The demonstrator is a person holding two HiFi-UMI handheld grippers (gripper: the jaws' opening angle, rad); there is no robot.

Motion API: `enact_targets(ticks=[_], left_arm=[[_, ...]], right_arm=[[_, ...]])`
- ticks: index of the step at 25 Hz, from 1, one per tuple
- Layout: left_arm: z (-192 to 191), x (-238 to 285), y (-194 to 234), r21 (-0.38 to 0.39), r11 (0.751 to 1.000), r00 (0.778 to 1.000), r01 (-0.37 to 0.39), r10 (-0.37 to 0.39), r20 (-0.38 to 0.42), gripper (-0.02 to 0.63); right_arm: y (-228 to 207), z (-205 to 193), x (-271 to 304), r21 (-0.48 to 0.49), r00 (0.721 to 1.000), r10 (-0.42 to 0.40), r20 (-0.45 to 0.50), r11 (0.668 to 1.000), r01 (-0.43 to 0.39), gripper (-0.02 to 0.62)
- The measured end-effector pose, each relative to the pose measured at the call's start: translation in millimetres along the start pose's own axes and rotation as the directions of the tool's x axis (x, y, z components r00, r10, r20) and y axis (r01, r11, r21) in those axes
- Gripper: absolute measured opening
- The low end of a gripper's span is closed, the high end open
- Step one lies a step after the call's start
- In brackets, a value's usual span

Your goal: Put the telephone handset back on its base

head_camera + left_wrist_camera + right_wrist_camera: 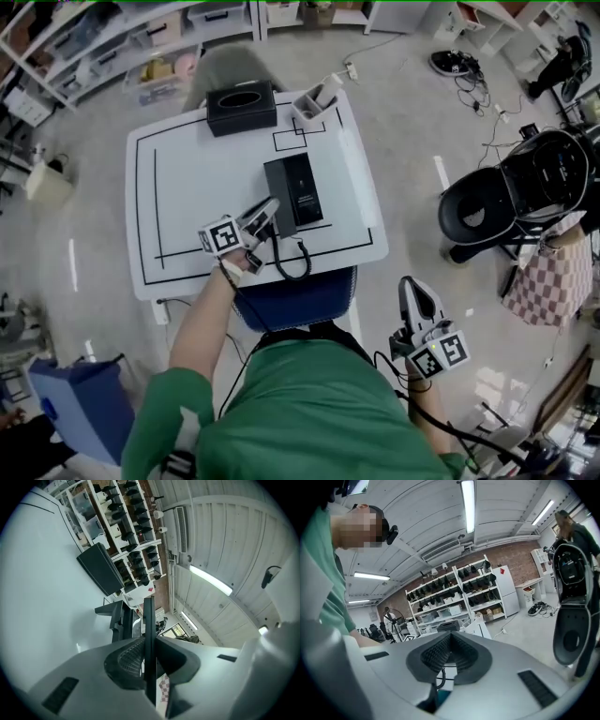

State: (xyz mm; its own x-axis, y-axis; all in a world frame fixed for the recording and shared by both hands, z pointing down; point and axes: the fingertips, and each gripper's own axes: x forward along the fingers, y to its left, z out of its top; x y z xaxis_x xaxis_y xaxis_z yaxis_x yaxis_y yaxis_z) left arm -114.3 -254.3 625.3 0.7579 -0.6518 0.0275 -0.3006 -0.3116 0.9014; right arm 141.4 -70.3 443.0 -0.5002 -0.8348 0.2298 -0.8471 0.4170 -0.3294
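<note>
A black telephone base (302, 190) stands mid-table on the white table (187, 178). The handset (279, 199) lies along the base's left side, and its coiled cord (293, 260) loops toward the table's near edge. My left gripper (271, 212) is shut, its tips right by the phone's near-left corner with nothing seen between them. From the left gripper view the phone (118, 619) sits just past the closed fingertips (149, 620). My right gripper (413, 298) is shut, held in the air off the table to my right. In the right gripper view the cord (440, 676) shows beyond the jaws.
A black tissue box (242, 107) and a white holder (315, 101) stand at the table's far edge. A blue chair seat (298, 300) is tucked under the near edge. A black chair (520, 187) stands to the right, with shelves (112, 47) beyond.
</note>
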Motion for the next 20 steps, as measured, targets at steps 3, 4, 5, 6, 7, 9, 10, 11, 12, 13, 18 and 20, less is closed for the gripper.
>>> enact_targets(ticks=[3,4,5,6,7,9,10,11,12,13,18,20], left_arm=[[1.7,7.3,9.4,0.003,0.999,0.999,-0.039,0.039,-0.009,0.081],[2.3,9.4,10.3,0.016,0.999,0.999,-0.045,0.045,-0.013,0.081],[2.9,11.4,10.9,0.029,0.998,0.999,-0.049,0.05,-0.017,0.081],[3.1,13.1,12.2,0.034,0.998,0.998,-0.053,0.054,-0.02,0.081],[2.8,14.2,14.0,0.035,0.998,0.998,-0.058,0.059,-0.022,0.081],[1.8,15.2,17.3,0.031,0.997,0.998,-0.065,0.066,-0.024,0.081],[1.3,15.5,18.6,0.028,0.997,0.997,-0.067,0.068,-0.025,0.081],[0.9,15.6,19.9,0.023,0.997,0.997,-0.068,0.069,-0.024,0.081],[0.4,15.5,21.5,0.017,0.997,0.997,-0.069,0.07,-0.022,0.081],[-0.2,15.1,23.6,0.009,0.997,0.997,-0.071,0.071,-0.021,0.081],[-1.8,15.2,37.7,-0.005,0.996,0.996,-0.089,0.089,-0.019,0.081],[-0.9,17.6,37.7,-0.005,0.996,0.996,-0.092,0.092,-0.016,0.081]], right_arm=[[1.4,-0.5,-2.2,0.0,1.0,-0.017,0.002,1.0,0.017,0.012],[1.8,-1.0,-2.8,0.0,1.0,-0.02,0.002,1.0,0.02,0.012],[2.2,-1.3,-3.1,0.001,1.0,-0.022,0.003,1.0,0.022,0.012],[2.9,-1.5,-3.3,0.002,1.0,-0.024,0.004,1.0,0.024,0.012],[3.7,-1.9,-3.5,0.003,1.0,-0.025,0.004,1.0,0.025,0.012],[5.5,-3.1,-4.3,0.006,1.0,-0.027,0.004,1.0,0.027,0.012],[6.3,-3.6,-4.8,0.007,1.0,-0.026,0.003,1.0,0.026,0.012],[6.8,-4.1,-5.2,0.008,1.0,-0.026,0.003,1.0,0.026,0.012],[7.1,-4.7,-5.6,0.01,1.0,-0.026,0.001,1.0,0.026,0.012],[7.3,-5.5,-5.8,0.011,1.0,-0.026,0.0,1.0,0.026,0.012],[8.1,-8.2,-3.3,0.013,1.0,-0.02,0.0,1.0,0.02,0.012],[9.6,-7.7,-2.4,0.014,1.0,-0.016,-0.003,1.0,0.016,0.012]])
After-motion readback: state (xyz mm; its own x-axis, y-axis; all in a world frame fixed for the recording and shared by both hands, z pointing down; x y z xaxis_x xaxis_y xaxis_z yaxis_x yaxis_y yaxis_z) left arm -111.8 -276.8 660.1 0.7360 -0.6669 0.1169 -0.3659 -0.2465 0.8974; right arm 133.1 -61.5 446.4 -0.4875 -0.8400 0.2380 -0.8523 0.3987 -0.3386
